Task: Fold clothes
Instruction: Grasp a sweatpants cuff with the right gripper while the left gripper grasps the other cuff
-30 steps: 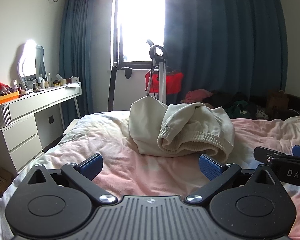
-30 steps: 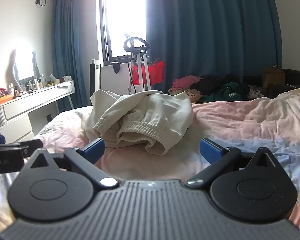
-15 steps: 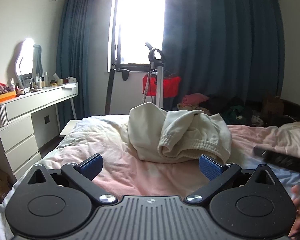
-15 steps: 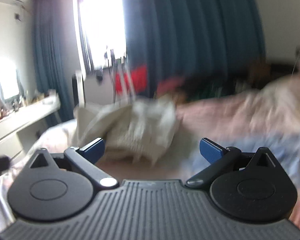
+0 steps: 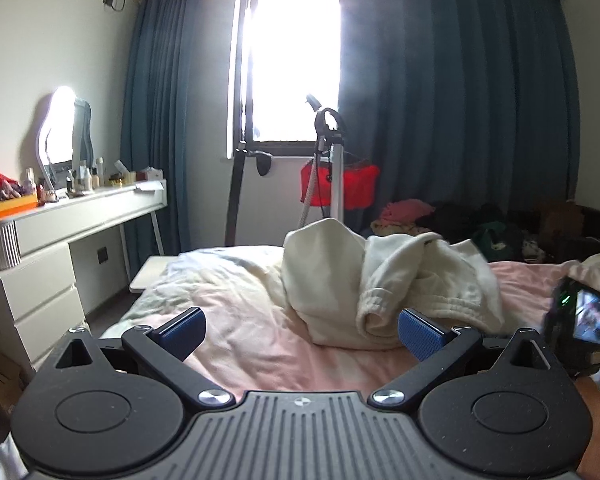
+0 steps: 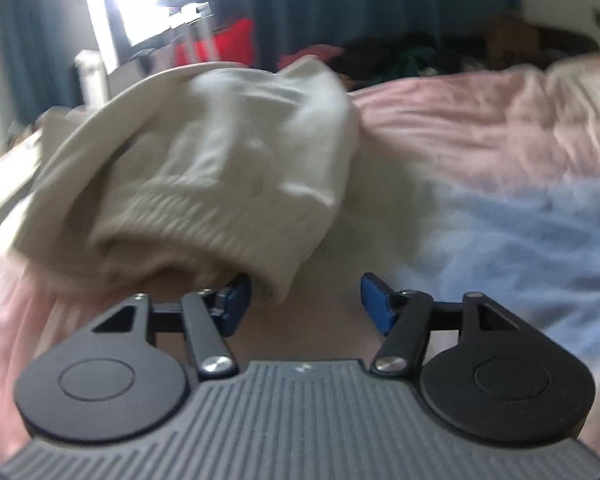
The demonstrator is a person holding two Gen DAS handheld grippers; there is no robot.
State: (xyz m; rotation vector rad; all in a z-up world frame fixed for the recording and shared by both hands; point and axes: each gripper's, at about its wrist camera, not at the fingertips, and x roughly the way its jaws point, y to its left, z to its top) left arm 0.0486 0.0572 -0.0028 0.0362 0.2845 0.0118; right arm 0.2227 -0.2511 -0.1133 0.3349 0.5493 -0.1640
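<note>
A crumpled cream sweatshirt (image 5: pixel 332 276) with a ribbed hem lies heaped on the pink bed cover (image 5: pixel 240 320). My left gripper (image 5: pixel 300 334) is open and empty, just short of the heap, its right pad near the rolled hem. The right wrist view is blurred. There the sweatshirt (image 6: pixel 220 160) fills the upper left, and my right gripper (image 6: pixel 305 300) sits low at its ribbed hem. Its jaws are closing. A corner of the hem hangs just inside the left pad, and the right pad stands apart from the cloth. The right tool's camera back (image 5: pixel 580 328) shows at the left view's right edge.
A white dresser (image 5: pixel 60 240) with bottles and a lit mirror stands left of the bed. A steamer stand (image 5: pixel 332 168) with a red item and a clothes pile (image 5: pixel 460 220) sit before the blue curtains. A hand (image 5: pixel 596 420) is at the lower right. The bed cover turns blue (image 6: pixel 520 232) on the right.
My right gripper has dropped and moved forward to the sweatshirt's hem, tilting, and its jaws have narrowed. The left gripper shifted slightly and stays open.
</note>
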